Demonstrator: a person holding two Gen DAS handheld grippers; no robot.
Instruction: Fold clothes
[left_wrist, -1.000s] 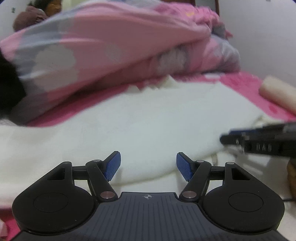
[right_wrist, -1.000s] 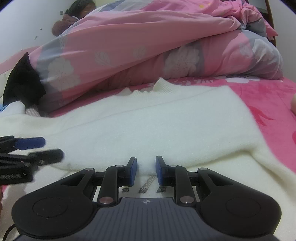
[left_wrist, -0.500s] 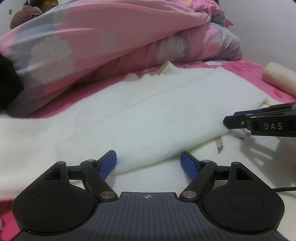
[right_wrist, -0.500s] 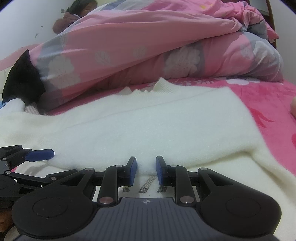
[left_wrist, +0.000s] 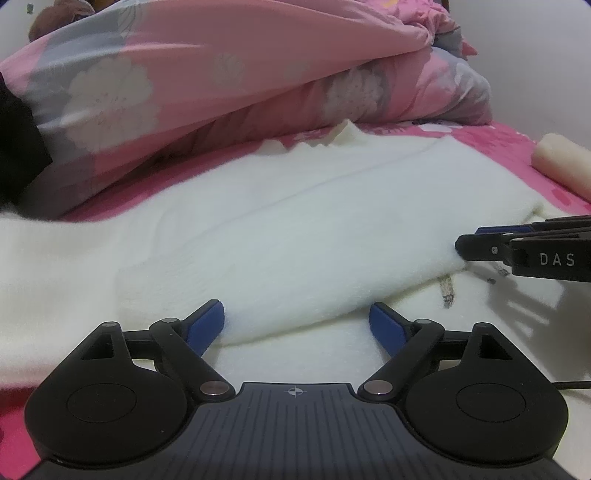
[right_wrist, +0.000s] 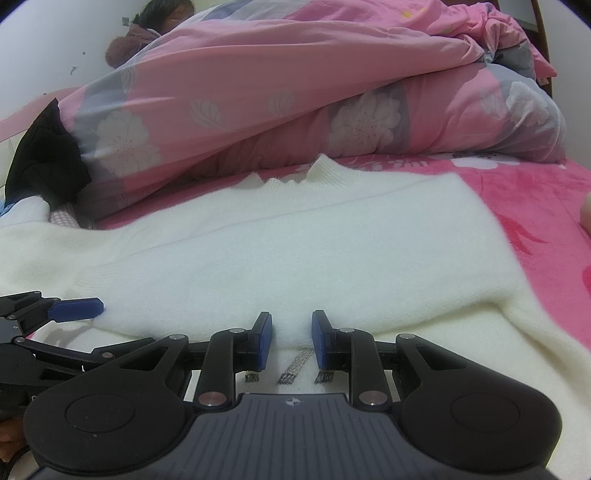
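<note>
A fuzzy white sweater (left_wrist: 295, 229) (right_wrist: 295, 240) lies flat on the pink bed, its collar at the far side and one sleeve folded across the body. My left gripper (left_wrist: 297, 325) (right_wrist: 110, 325) sits at the near edge of that fold. Its jaws are opening wide, and the fold lies between the blue pads without being pressed. My right gripper (right_wrist: 291, 339) (left_wrist: 465, 245) is further right along the same fold, narrowly shut with a pinch of the sweater's edge between its pads.
A bulky pink and grey flowered duvet (right_wrist: 295, 92) is heaped behind the sweater. A black garment (right_wrist: 44, 158) lies at the far left. A cream roll (left_wrist: 565, 162) rests on the pink sheet (right_wrist: 535, 206) at the right. A person's head (right_wrist: 162, 14) shows behind the duvet.
The left gripper's jaws have spread steadily wider and the sleeve fold has settled flat between them. The right gripper has kept still with the same narrow gap.
</note>
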